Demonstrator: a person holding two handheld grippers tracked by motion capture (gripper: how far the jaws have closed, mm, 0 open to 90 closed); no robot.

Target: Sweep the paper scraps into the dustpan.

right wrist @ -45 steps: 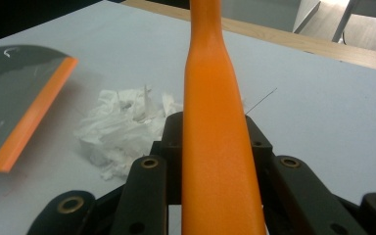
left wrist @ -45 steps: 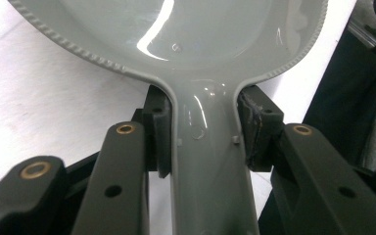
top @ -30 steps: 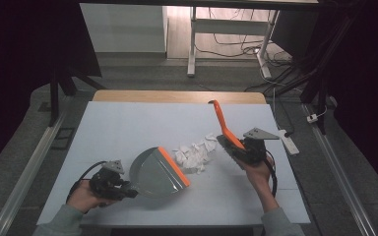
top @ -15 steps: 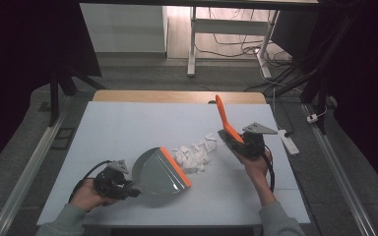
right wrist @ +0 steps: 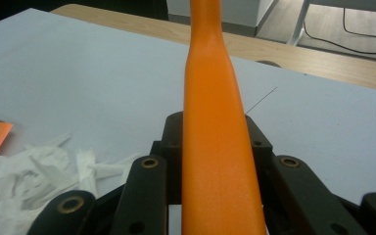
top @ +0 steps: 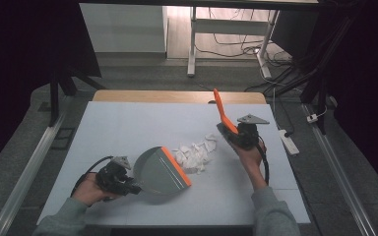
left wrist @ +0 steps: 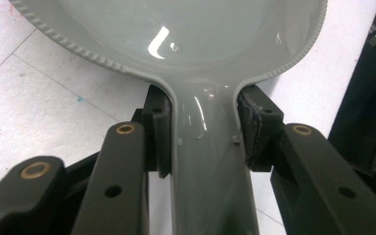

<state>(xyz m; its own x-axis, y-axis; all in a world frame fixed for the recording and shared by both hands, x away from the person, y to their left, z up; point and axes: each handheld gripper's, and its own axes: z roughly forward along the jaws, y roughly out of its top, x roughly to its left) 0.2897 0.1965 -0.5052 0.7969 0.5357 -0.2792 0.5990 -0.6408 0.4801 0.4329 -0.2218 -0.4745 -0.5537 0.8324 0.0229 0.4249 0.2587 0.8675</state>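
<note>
A grey dustpan point(top: 158, 169) with an orange front lip lies on the pale table point(top: 128, 128), its mouth facing a pile of white paper scraps point(top: 195, 154). My left gripper point(top: 123, 179) is shut on the dustpan's handle point(left wrist: 206, 161), the black pads pressing both sides. My right gripper point(top: 240, 135) is shut on an orange brush handle point(top: 223, 112) that slants up and away from the scraps; the brush head is hidden behind the gripper. In the right gripper view the orange handle point(right wrist: 214, 132) runs up between the jaws, with scraps point(right wrist: 34, 169) at lower left.
The table's far wooden edge point(top: 177, 96) lies beyond the brush. A white power strip point(top: 289, 141) rests on the floor to the right, and cables point(top: 241, 46) trail on the floor behind. Metal rails point(top: 27, 172) run along both sides.
The right gripper with the brush has moved left toward the scraps, pushing the pile closer to the dustpan. The left gripper and dustpan stay nearly still.
</note>
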